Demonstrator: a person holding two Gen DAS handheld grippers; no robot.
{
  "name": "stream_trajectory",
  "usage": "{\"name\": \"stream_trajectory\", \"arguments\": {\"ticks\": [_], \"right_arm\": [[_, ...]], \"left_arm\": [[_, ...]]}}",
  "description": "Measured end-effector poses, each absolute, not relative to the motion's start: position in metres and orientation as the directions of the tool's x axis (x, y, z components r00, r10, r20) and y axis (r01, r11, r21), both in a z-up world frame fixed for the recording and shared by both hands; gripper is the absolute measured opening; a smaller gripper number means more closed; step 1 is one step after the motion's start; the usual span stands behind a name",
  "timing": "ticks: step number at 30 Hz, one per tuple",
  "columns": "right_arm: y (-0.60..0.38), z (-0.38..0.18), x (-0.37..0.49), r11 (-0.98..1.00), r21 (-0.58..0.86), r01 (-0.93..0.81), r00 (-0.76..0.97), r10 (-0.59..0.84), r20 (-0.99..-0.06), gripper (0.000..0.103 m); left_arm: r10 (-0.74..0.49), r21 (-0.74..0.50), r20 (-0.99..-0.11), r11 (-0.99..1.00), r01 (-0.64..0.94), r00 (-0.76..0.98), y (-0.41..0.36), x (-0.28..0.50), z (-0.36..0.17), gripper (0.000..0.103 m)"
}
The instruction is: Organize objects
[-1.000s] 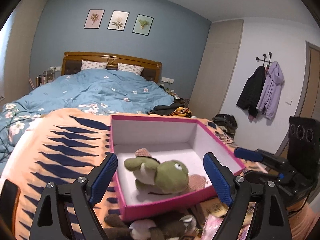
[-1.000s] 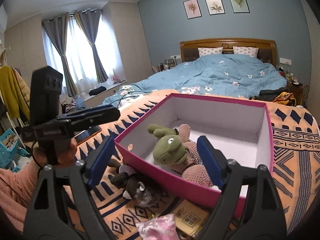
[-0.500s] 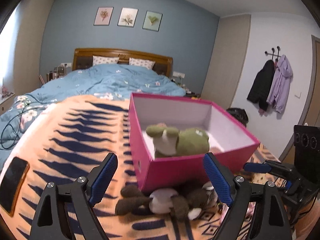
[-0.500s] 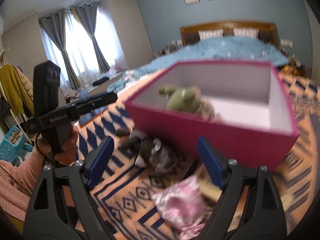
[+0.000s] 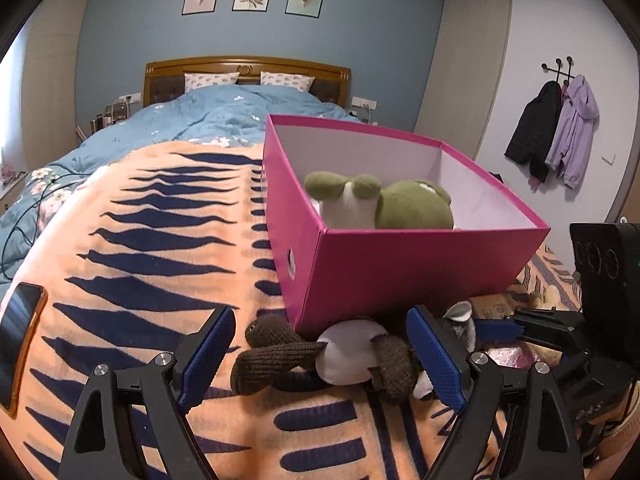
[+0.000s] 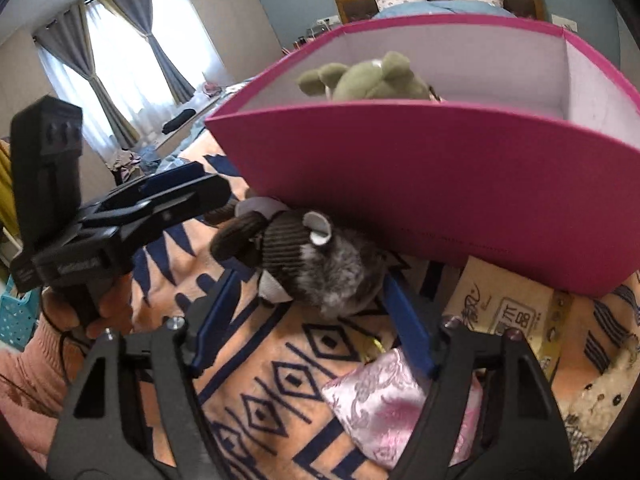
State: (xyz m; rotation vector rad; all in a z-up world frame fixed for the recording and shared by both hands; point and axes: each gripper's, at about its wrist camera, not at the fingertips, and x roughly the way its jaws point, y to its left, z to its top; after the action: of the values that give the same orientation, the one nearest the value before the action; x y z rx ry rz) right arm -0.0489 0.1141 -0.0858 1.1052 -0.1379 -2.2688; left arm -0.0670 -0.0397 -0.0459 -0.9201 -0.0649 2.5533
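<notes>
Open pink box point(image 5: 420, 268) on the orange-and-navy patterned blanket point(image 5: 132, 264), white inside; inside it, a green plush toy point(image 5: 412, 208) with a white belly, lying against the near wall, head and limbs just above the rim; nothing else made out in the box. Round hole in the box's left side wall.

Faint line of print on the pink front wall in the right wrist view, too blurred to read. Brown cardboard packet point(image 6: 508, 304) half under the box's right corner, printed with Chinese characters and a small code square; characters not legible with certainty.

Brown and grey plush toy point(image 6: 316, 268) lying on the blanket right at the foot of the box, touching its front wall, white belly up in the left wrist view. Left gripper point(image 5: 320, 360) spread wide, pads either side of the toy's legs and belly without pressing. Right gripper point(image 6: 308, 320) closing, jaws about the toy's grey furry end, pads near but not seen pressing. Pink satin pouch point(image 6: 384, 396) on the blanket just below the right gripper, beside the cardboard packet. Cream spotted fabric at the far right edge. Phone point(image 5: 18, 332) in an orange case far left on the blanket. Hand in a pink sleeve gripping the left tool's handle point(image 6: 88, 308). Blue floral duvet and wooden headboard behind; coats on wall hooks
</notes>
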Motion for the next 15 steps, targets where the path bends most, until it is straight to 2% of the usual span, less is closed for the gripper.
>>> {"name": "stream_trajectory", "arguments": {"ticks": [5, 15], "right_arm": [[0.115, -0.091, -0.057, -0.808, 0.373, 0.455, -0.465, -0.573, -0.675, 0.062], [0.128, -0.086, -0.057, -0.780, 0.413, 0.471, -0.458, -0.616, -0.641, 0.052]], "left_arm": [[0.424, -0.187, -0.612, -0.898, -0.399, -0.667, -0.038, -0.067, -0.051, 0.087], [0.474, -0.196, -0.614, -0.866, -0.459, -0.631, -0.034, -0.062, -0.053, 0.086]]}}
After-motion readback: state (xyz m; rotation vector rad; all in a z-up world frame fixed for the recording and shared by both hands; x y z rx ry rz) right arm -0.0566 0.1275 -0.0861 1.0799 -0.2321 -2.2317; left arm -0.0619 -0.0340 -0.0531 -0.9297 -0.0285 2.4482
